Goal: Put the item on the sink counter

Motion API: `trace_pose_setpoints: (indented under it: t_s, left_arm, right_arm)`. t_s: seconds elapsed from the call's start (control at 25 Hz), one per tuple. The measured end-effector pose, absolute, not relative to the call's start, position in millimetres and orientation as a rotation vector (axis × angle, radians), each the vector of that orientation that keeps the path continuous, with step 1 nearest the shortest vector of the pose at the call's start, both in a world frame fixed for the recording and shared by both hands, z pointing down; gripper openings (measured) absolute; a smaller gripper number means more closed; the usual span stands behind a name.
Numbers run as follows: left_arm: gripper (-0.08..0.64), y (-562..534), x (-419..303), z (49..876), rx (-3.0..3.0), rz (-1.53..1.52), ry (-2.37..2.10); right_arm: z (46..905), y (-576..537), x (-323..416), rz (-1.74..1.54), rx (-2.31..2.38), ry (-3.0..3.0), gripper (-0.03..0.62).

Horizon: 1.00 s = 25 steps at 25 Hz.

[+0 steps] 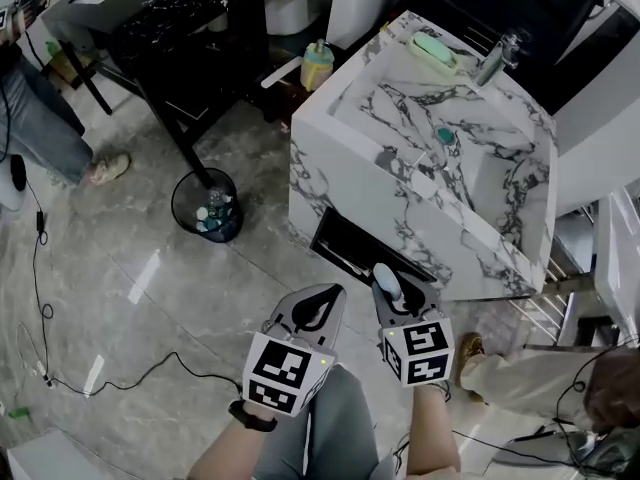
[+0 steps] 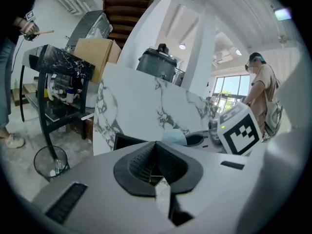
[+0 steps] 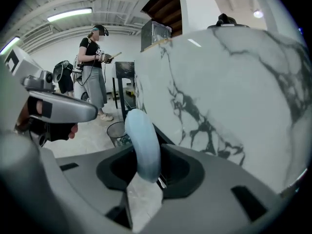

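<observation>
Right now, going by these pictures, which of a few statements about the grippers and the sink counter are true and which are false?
1. The right gripper holds a pale blue rounded bar. True.
2. The left gripper holds something too. False: its jaws are together with nothing between them.
3. The pale blue bar lies on the white marble sink counter. False: it is in the right gripper, off the counter.
4. A pale green bar lies on the counter near the chrome faucet. True.
5. The black wire mesh bin stands on the counter. False: it stands on the floor.
</observation>
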<state>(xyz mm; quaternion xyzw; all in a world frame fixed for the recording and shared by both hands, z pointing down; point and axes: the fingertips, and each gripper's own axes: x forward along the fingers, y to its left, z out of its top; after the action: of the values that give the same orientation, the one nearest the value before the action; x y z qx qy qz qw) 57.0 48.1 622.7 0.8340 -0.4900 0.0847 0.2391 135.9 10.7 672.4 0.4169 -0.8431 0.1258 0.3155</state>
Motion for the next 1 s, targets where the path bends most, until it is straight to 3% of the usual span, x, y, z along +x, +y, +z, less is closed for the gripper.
trace_pose_setpoints:
  t_s: [0.64,1.0]
  left_arm:
    - [0.014,44,57,741,2.266,0.255,-1.309]
    - [0.014,35,44,761,2.221,0.212,-1.354]
  right_arm:
    - [791,-14,135,0.349,1.109,-2.2,0.135]
    - [846,-52,145,0.308,1.17,-2.113,0.136]
